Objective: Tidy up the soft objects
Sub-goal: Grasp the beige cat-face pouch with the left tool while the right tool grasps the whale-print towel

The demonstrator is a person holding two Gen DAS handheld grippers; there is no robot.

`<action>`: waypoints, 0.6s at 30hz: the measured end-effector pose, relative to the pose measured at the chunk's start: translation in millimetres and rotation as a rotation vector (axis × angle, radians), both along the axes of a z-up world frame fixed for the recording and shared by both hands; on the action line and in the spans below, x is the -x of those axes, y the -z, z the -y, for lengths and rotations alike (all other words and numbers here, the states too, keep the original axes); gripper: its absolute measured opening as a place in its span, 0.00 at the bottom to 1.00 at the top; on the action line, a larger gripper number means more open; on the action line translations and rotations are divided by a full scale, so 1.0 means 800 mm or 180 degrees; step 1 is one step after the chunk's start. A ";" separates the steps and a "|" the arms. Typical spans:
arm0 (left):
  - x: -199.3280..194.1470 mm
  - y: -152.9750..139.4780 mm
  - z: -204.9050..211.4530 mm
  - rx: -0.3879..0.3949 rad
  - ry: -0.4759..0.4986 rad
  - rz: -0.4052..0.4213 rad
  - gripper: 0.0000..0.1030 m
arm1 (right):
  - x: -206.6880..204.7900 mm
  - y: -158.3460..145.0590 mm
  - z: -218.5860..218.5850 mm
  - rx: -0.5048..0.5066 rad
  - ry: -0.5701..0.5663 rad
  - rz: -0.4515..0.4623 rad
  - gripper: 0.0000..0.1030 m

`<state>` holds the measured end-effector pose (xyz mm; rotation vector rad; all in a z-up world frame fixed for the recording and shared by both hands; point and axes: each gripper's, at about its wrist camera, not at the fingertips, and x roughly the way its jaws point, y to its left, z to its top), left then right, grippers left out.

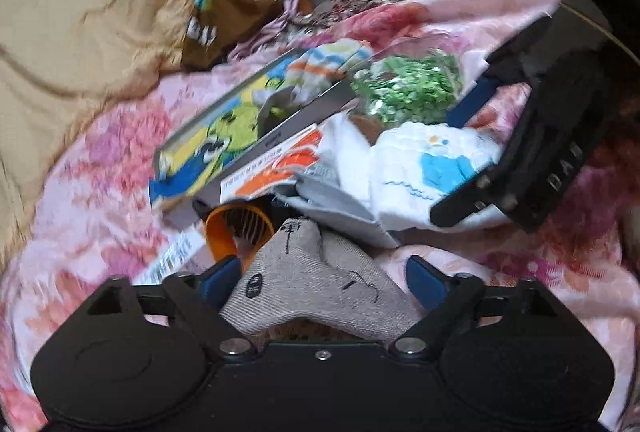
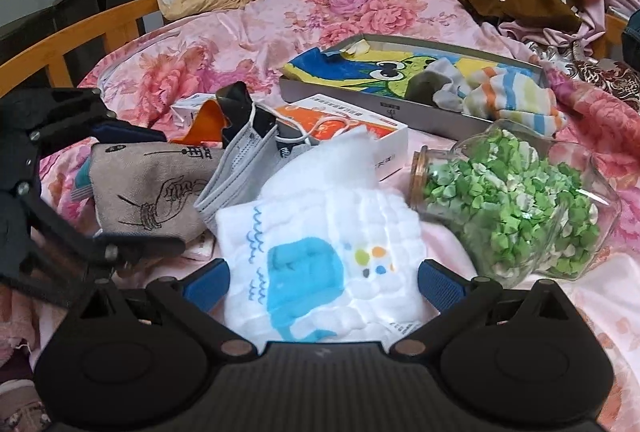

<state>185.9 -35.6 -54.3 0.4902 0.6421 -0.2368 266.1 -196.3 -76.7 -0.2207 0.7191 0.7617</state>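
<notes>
Hovering both tools wide, left tool (image 1: 320, 282) straddling grey sock (image 1: 316, 286), right tool (image 2: 322, 284) straddling white cloth (image 2: 320, 252) on the bed (image 2: 360, 12), neither gripping, possibly snagging the mask (image 2: 236, 172) or nudging the jar (image 2: 516, 208).

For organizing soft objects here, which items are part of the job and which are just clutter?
Job: grey sock, white whale cloth, striped sock, face mask, grey tray.
Clutter: jar of green paper bits, orange-and-white box, orange cup.
</notes>
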 end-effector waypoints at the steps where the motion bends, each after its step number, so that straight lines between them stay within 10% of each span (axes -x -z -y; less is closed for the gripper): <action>1: -0.001 -0.001 -0.004 0.0087 -0.0038 -0.0021 0.78 | 0.001 0.000 -0.001 0.0000 -0.0006 -0.0002 0.99; 18: 0.000 0.000 -0.010 0.0448 -0.0161 -0.0308 0.38 | 0.001 0.009 -0.007 0.0393 0.0172 -0.0147 0.85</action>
